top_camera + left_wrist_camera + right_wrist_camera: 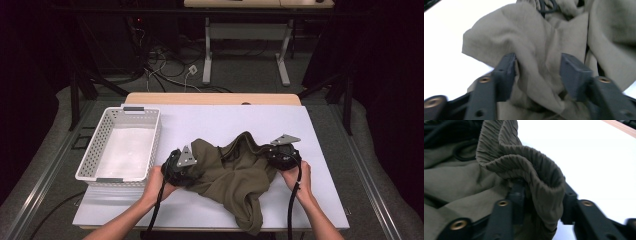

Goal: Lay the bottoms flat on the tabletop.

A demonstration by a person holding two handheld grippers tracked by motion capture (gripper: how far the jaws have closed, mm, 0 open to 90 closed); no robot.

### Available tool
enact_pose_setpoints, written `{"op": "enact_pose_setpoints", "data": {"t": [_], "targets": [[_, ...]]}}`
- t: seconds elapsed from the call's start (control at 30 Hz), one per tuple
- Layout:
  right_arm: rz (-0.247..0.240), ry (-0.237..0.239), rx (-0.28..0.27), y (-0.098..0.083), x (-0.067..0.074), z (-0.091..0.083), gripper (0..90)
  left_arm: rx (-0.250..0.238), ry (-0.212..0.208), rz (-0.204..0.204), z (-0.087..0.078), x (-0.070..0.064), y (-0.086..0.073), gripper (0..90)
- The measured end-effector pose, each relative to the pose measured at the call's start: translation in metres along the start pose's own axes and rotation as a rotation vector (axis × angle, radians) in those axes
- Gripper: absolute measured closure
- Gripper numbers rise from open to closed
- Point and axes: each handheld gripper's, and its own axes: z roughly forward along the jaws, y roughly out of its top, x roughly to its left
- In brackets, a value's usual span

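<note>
An olive-green garment (235,175) lies crumpled on the white table top (220,122), stretched between the two grippers, with one end hanging over the near table edge. The left gripper (186,161) sits at the garment's left end, held by the person's left hand (159,182); in the left gripper view its two black jaws stand apart with a fold of the cloth (536,62) bunched loosely between them. The left-hand pad touches the fabric at its inner edge, while the other pad stands clear of the fold, so the grip is released rather than clenched. The right gripper (282,152) sits at the garment's right end, held by the right hand (296,177). In the right gripper view a ribbed, gathered hem (534,177) curls up and drapes down between its jaws; the jaws are parted and the cloth hangs slack in the gap, resting against them rather than being pinched, so this grip reads as released too. Beyond that hem, to the upper left of the jaws, a dark drawstring cord (461,157) lies on the smoother fabric. To the left of the left gripper, just beside it, stands a white perforated basket (90,150), which holds nothing of the garment. Black cables (292,200) trail from both grippers back along the person's forearms toward the near edge of the table.
</note>
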Motion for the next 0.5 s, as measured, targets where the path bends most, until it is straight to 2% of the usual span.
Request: {"op": "enact_pose_setpoints", "data": {"t": [0.13,0.2,0.27,0.37,0.4,0.5], "targets": [[-0.009,0.026,-0.012,0.001,0.002,-0.001,50.3,-0.022,0.001,-0.012,-0.001,0.008,0.015,35.9],[-0.012,0.029,-0.011,0.001,0.003,-0.001,51.5,-0.02,0.019,-0.014,0.003,0.013,0.023,32.2],[-0.022,0.027,-0.011,0.001,0.004,0.0,55.4,-0.007,0.016,-0.029,0.012,0.019,0.03,30.2],[-0.024,0.028,-0.011,0.0,0.003,0.0,67.5,0.018,0.006,-0.046,0.028,0.026,0.034,29.6],[-0.024,0.032,-0.017,-0.001,0.002,0.0,72.5,0.027,-0.005,-0.051,0.033,0.028,0.033,31.5],[-0.023,0.026,-0.015,-0.001,0.001,0.001,75.8,0.042,-0.029,-0.044,0.043,0.029,0.027,50.0]]}}
